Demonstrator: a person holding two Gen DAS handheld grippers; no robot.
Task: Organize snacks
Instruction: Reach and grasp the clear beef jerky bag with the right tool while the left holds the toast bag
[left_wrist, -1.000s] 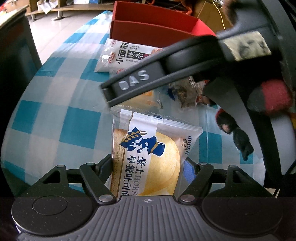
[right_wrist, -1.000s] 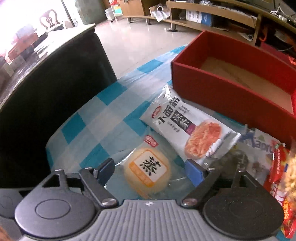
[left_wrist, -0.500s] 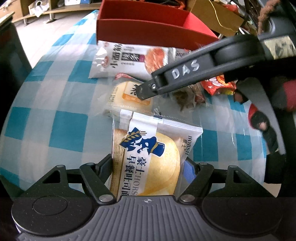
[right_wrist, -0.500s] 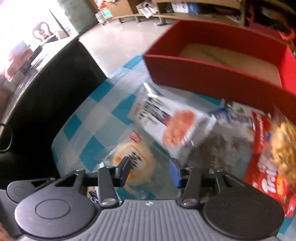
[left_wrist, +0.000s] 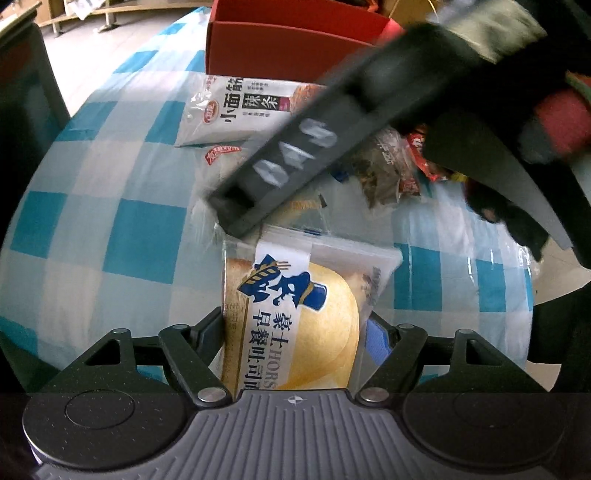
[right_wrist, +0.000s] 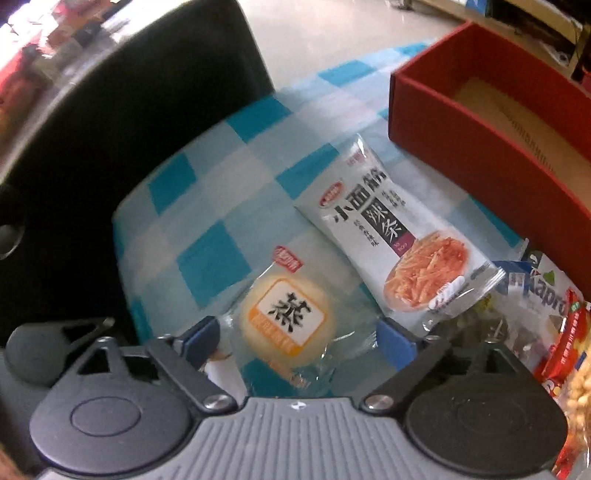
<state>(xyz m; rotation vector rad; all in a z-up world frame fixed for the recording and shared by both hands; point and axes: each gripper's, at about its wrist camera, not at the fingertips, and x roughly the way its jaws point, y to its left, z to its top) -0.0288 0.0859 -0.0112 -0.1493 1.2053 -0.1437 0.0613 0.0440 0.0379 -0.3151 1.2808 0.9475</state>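
My left gripper (left_wrist: 295, 328) is shut on a blue-and-white bread packet (left_wrist: 295, 306), its pads pressing both long sides just above the checked tablecloth (left_wrist: 110, 221). The right gripper (right_wrist: 299, 338) points down over a round steamed cake in a clear wrapper (right_wrist: 286, 321); its jaws are opening, the cake lies between them and the pads stand off it. In the left wrist view the right gripper's black body (left_wrist: 295, 162) crosses, blurred, above the bread. A white spicy-strip packet (right_wrist: 391, 243) lies beside the cake. Behind it stands the red box (right_wrist: 461, 133), open on top.
More snack packets are piled to the right: a white and blue one (right_wrist: 546, 291) and a red one (right_wrist: 569, 350). A black seat back (right_wrist: 110, 129) rises just past the table's left edge. The red box (left_wrist: 280, 48) stands at the table's far side.
The right gripper swung away with its jaws narrowed, then came back over the round cake with them wide apart. The left gripper kept its hold on the bread packet.
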